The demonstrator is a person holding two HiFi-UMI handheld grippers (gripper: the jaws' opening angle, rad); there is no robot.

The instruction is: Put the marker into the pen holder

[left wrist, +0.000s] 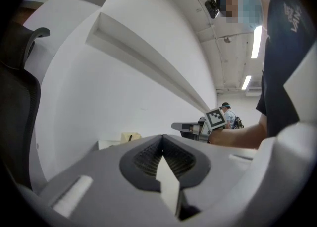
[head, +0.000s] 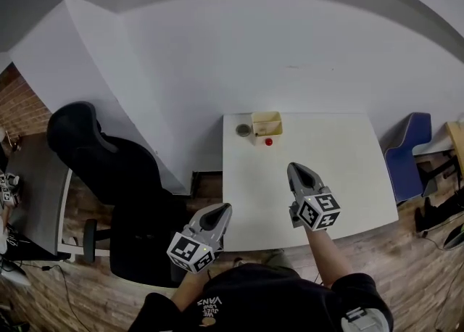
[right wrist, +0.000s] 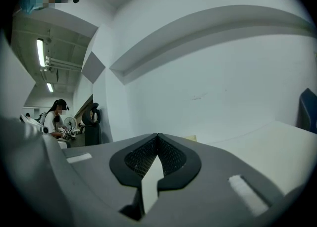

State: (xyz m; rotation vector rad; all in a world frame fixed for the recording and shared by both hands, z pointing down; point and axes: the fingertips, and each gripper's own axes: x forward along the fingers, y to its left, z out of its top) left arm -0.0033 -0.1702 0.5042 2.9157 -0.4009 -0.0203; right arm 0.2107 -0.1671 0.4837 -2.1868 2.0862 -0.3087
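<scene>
On the white table a cream box-shaped pen holder stands near the far edge. A small red item lies just in front of it; it is too small to tell if it is the marker. My right gripper hovers over the table's middle, shut and holding nothing, its tip pointing toward the holder. My left gripper is at the table's near left corner, also shut and empty. The left gripper view shows closed jaws with the pen holder far off. The right gripper view shows closed jaws.
A small grey round object sits left of the pen holder. A black office chair stands left of the table and a blue chair to its right. The white wall runs behind the table. Another desk is at far left.
</scene>
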